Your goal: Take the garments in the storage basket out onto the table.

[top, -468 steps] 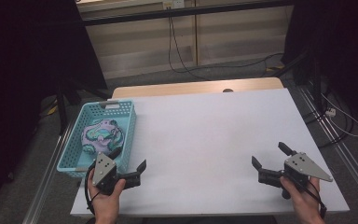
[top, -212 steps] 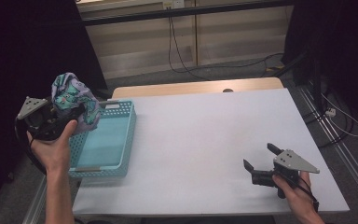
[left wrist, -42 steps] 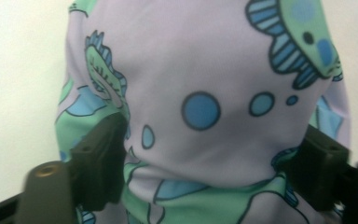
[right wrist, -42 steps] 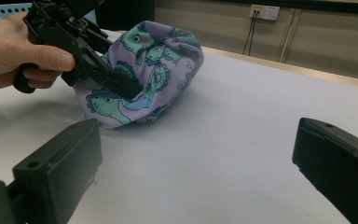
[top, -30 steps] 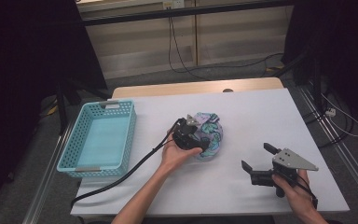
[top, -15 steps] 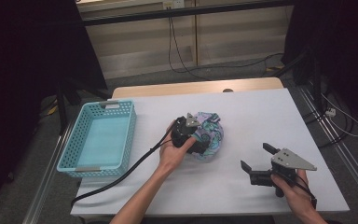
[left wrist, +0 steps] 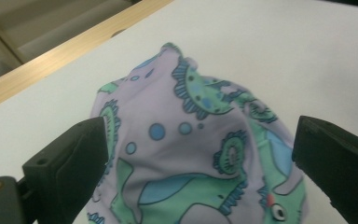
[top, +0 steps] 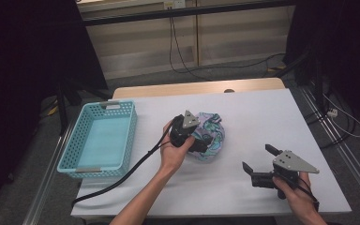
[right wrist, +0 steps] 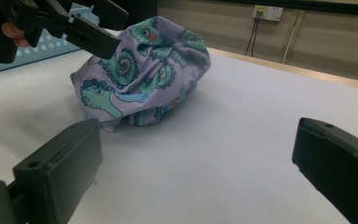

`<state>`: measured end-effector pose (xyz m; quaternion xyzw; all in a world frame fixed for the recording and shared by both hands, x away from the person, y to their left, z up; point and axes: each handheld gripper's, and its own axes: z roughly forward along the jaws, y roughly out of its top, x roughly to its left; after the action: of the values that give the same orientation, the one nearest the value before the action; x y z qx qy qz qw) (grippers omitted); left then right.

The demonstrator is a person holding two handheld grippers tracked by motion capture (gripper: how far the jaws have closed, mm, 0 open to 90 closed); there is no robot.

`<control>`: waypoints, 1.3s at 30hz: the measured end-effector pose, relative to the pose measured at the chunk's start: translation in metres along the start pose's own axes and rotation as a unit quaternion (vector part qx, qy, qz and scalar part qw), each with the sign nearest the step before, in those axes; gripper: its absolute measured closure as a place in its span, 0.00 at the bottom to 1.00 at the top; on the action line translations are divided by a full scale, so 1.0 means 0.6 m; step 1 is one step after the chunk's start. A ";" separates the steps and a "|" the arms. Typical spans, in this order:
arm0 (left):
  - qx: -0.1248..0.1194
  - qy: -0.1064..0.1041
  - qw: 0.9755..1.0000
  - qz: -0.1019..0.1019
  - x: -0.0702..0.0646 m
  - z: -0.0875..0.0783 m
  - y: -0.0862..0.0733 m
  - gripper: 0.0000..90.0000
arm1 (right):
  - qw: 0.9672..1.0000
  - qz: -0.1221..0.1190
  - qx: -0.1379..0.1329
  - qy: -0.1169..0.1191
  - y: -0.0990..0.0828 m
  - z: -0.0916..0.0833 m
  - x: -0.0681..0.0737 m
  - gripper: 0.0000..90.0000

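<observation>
From the high view, we see the left gripper (top: 201, 140) at centre frame, poised over the crumpled dinosaur-print cloth (top: 212, 136) on the white table (top: 262, 117), its jaws just having spread with nothing pinched; the turquoise basket (top: 101, 140) sits at left, and the right gripper (top: 258, 164) rests lower right with jaws apart. In the left gripper view, we look down on the cloth (left wrist: 200, 140) filling the middle, lying between the wide-open jaws. In the right gripper view, the cloth (right wrist: 144, 70) heaps at upper left, the left gripper (right wrist: 91, 32) just above it, our own jaws gaping over bare table (right wrist: 242, 140).
</observation>
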<state>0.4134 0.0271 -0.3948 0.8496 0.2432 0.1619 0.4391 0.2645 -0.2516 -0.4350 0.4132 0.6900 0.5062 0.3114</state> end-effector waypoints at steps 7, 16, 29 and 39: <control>-0.014 0.007 1.000 -0.005 -0.002 -0.021 0.009 0.04 | 1.000 0.001 -0.001 -0.008 0.000 -0.005 -0.001 0.01; -0.032 0.004 0.999 -0.003 -0.005 -0.064 0.014 0.05 | 1.000 -0.001 -0.001 -0.009 0.000 -0.004 0.000 0.01; -0.045 0.055 0.997 -0.025 0.031 -0.133 -0.025 0.04 | 1.000 0.001 0.001 -0.011 -0.001 -0.003 0.002 0.01; -0.073 0.079 0.993 -0.037 0.040 -0.183 -0.060 0.03 | 1.000 0.001 0.001 -0.011 0.000 -0.002 0.003 0.02</control>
<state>0.3699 0.1317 -0.3613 0.7900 0.2960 0.2291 0.4856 0.2627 -0.2507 -0.4349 0.4200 0.6867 0.5010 0.3179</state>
